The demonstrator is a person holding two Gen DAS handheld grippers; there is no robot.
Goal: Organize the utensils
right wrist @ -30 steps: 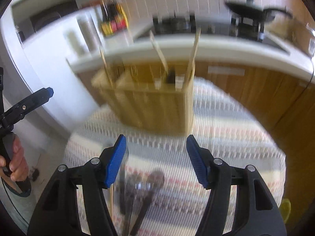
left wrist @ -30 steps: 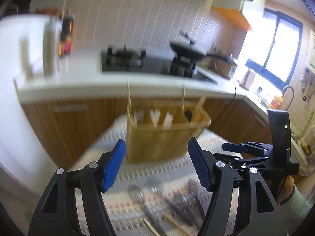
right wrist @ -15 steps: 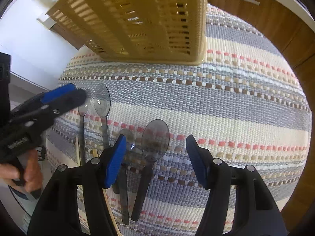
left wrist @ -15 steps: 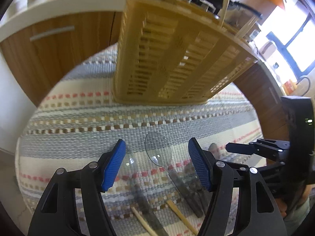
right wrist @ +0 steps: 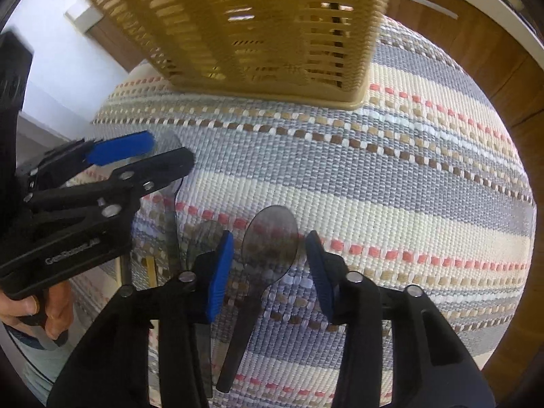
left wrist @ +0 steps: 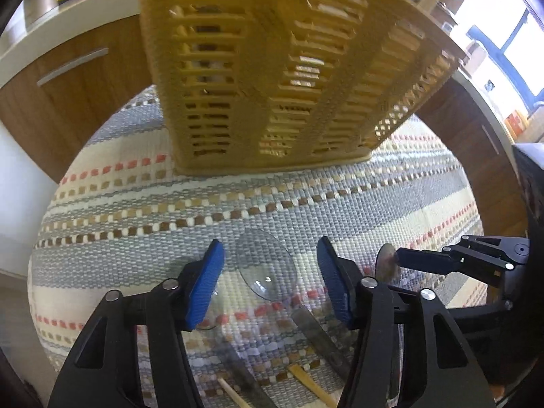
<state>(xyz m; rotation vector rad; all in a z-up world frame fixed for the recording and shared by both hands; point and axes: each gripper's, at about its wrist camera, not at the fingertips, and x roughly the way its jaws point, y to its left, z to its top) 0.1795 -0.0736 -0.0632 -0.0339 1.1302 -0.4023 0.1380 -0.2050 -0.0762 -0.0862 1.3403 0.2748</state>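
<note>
Both grippers lowered toward mat, jaws just closing, nothing gripped. Right gripper straddles dark spoon; left gripper straddles clear spoon, handles running back beneath.

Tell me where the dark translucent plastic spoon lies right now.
In the right wrist view the dark translucent plastic spoon lies on the striped woven mat, between the right gripper's open blue pads, below the yellow slotted basket.
</note>
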